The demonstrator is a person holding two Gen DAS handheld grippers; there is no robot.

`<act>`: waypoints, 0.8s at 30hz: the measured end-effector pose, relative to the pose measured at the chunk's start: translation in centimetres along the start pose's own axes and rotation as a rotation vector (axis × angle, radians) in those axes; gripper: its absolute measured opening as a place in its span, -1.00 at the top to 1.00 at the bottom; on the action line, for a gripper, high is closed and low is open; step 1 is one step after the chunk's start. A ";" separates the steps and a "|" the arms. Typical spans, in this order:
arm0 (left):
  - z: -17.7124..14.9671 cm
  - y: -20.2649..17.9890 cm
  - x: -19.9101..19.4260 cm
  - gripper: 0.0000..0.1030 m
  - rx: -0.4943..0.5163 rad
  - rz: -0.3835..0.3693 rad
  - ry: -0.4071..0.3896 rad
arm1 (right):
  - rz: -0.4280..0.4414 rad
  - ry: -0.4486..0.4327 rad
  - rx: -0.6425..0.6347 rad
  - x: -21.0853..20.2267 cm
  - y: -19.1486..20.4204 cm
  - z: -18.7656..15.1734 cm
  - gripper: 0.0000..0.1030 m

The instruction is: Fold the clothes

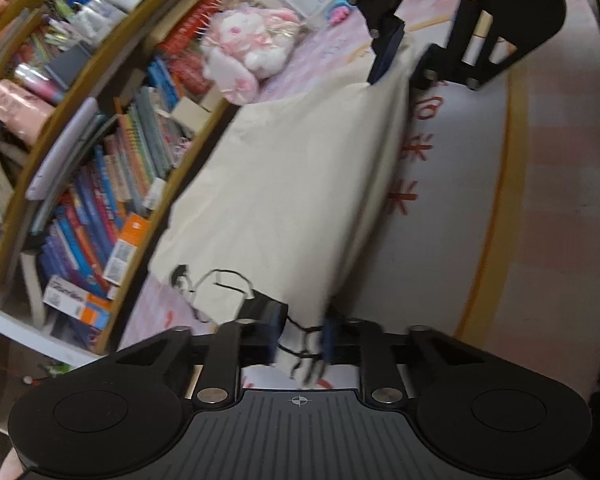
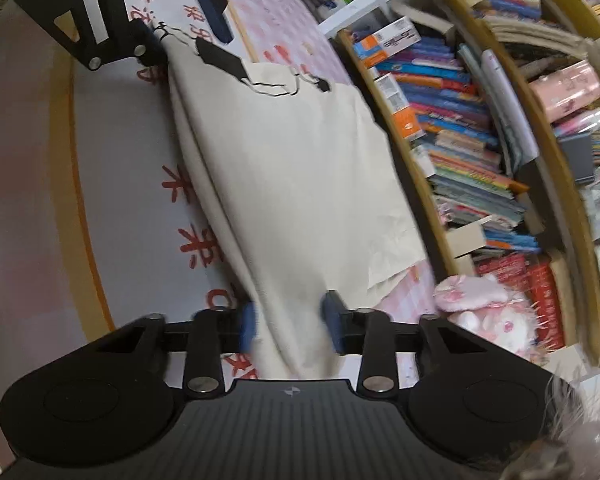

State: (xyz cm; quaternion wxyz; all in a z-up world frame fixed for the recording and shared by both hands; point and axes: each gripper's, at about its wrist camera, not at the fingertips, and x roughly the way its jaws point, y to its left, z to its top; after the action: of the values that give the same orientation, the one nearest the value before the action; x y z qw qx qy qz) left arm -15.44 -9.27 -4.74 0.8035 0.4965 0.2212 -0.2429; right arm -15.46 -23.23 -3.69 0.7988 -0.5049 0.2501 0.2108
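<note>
While both views are motion-blurred, the main layout reads clearly. Cream garment (image 1: 300, 184), plain matte woven cloth, lies as a long sheet on a pink-and-white printed mat (image 1: 460, 168) with red characters and an orange-yellow border band. One long edge of the cloth is doubled into a soft rolled fold; the opposite edge lies flat next to the bookshelf (image 1: 100, 152). Black print and thin black cord-like lines (image 1: 220, 284) mark the end of the cloth nearest the left hand-held gripper.

Left hand-held gripper (image 1: 300, 340): black linkage arms, blue pads, jaws narrow, pinching the printed end of the garment. In the right wrist view it appears at top left (image 2: 180, 36), clamped on that same end.

Right hand-held gripper (image 2: 292, 324): jaws narrowed, blue pads on either side of the bunched plain end of the garment, cloth gathered into a ridge between them. Pad contact is hard to confirm there; the left wrist view shows this gripper (image 1: 396, 68) holding the far corner lifted.

Pink-and-white plush toy (image 1: 244, 52), fluffy, sits at the shelf foot near the cloth's plain end. Shelf is curved light wood, packed with glossy book spines.
</note>
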 end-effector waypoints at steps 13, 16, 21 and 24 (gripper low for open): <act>0.5 2.9 -6.6 0.90 -0.120 -0.156 0.000 | 0.225 -0.027 0.144 -5.9 -3.7 0.6 0.81; 0.2 3.7 -8.8 0.90 -0.181 -0.207 0.001 | 0.278 -0.061 0.162 -8.5 -4.8 0.5 0.82; 0.3 4.9 -11.4 0.90 -0.274 -0.278 -0.008 | 0.351 -0.087 0.194 -11.9 -5.8 0.3 0.83; 0.4 5.4 -12.0 0.90 -0.304 -0.319 -0.013 | 0.396 -0.084 0.231 -13.1 -6.2 0.0 0.84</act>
State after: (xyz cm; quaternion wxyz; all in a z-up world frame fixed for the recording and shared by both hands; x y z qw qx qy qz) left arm -21.53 -5.42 6.35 0.8219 0.3268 0.3261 -0.3338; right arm -22.08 -26.82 8.63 0.8041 -0.3418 0.3334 0.3541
